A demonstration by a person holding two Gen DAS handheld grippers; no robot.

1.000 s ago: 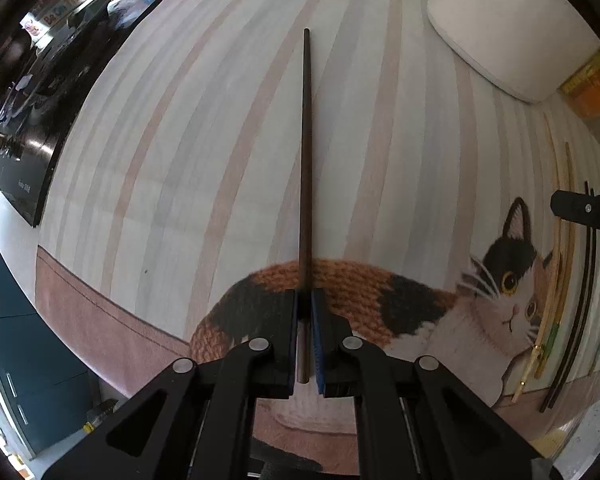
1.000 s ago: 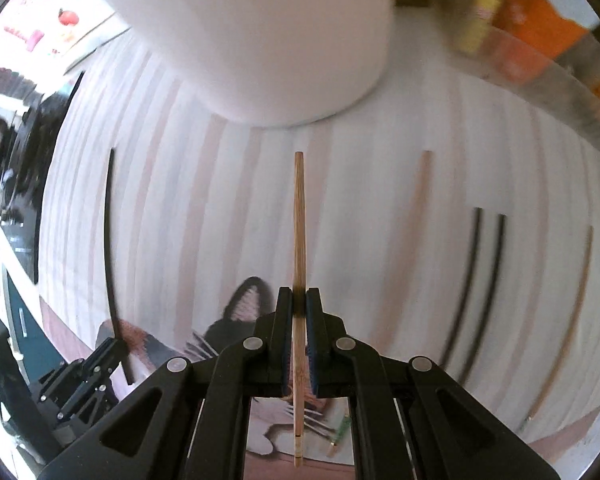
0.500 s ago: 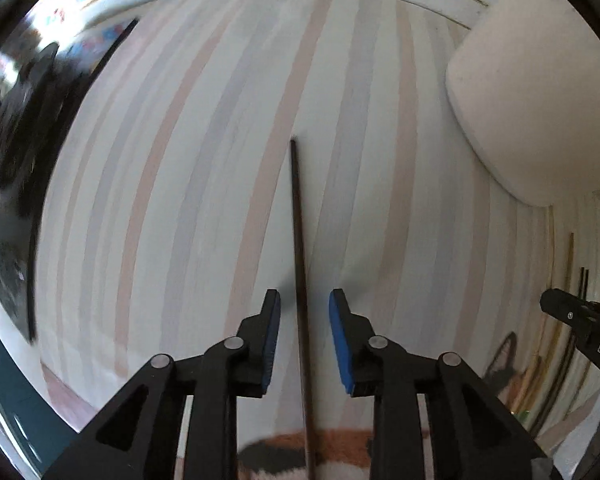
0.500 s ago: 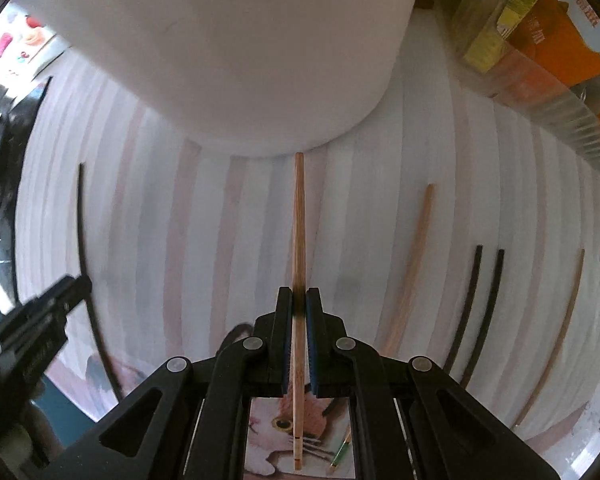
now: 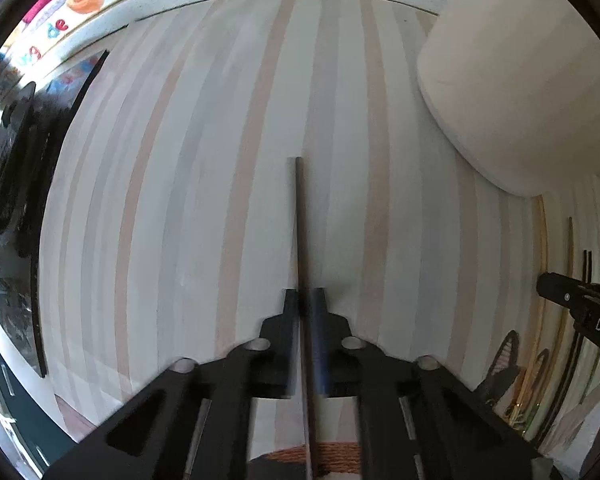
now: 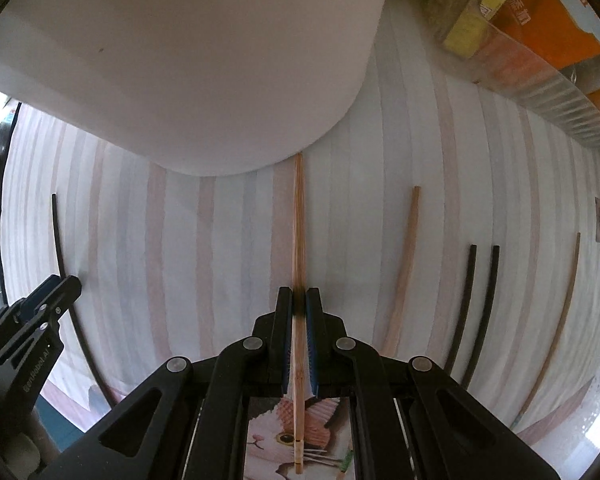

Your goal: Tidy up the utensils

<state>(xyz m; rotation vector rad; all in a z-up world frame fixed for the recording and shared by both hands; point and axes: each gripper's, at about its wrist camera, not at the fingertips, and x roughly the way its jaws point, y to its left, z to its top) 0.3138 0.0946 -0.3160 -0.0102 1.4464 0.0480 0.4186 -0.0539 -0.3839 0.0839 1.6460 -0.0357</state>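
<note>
I have a dark chopstick (image 5: 300, 236) pinched in my left gripper (image 5: 309, 304) and a bamboo chopstick (image 6: 299, 232) pinched in my right gripper (image 6: 299, 304), both near the white holder (image 6: 188, 60), so next I should tip each into it.

Both wrist cameras look down close over the striped mat (image 5: 228, 184). Each view catches the white container (image 6: 188, 60) and the other gripper.

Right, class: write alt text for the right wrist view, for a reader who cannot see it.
The right gripper is shut on a light bamboo chopstick pointing at a white container. More chopsticks lie on the striped cloth; the left gripper sits at the left edge.
</note>
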